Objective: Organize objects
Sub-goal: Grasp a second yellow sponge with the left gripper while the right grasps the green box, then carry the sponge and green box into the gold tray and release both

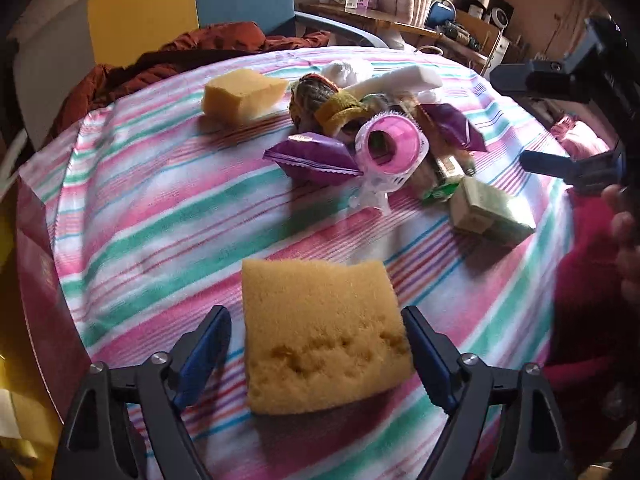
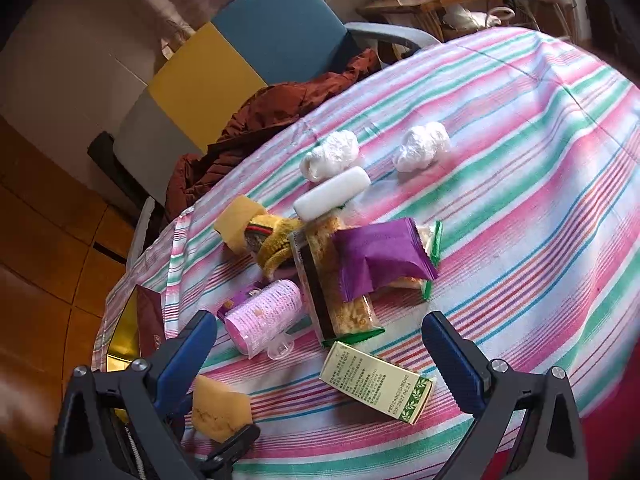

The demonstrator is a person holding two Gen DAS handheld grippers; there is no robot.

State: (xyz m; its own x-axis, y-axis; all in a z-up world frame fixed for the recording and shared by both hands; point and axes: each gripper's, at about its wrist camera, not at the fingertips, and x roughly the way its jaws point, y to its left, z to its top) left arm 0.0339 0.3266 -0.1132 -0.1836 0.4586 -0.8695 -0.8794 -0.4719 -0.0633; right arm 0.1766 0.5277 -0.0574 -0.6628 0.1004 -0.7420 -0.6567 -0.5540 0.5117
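A yellow sponge point(image 1: 324, 332) lies on the striped tablecloth point(image 1: 160, 216) between the open fingers of my left gripper point(image 1: 316, 356); the right finger touches its edge, the left stands apart. It also shows in the right wrist view point(image 2: 218, 410). A second yellow sponge point(image 1: 240, 94) lies farther back. A pile holds purple packets point(image 1: 316, 158), a pink roller point(image 1: 394, 144), a green box point(image 2: 378, 382), snack bars point(image 2: 340, 300) and a white bar point(image 2: 332, 192). My right gripper point(image 2: 320, 354) is open and empty above the green box.
Two white wads point(image 2: 422, 146) lie on the far cloth. A red box point(image 2: 150, 320) sits at the table's left edge. A rust jacket point(image 2: 272, 120) lies on a blue and yellow chair point(image 2: 248, 48). Shelves with boxes stand behind.
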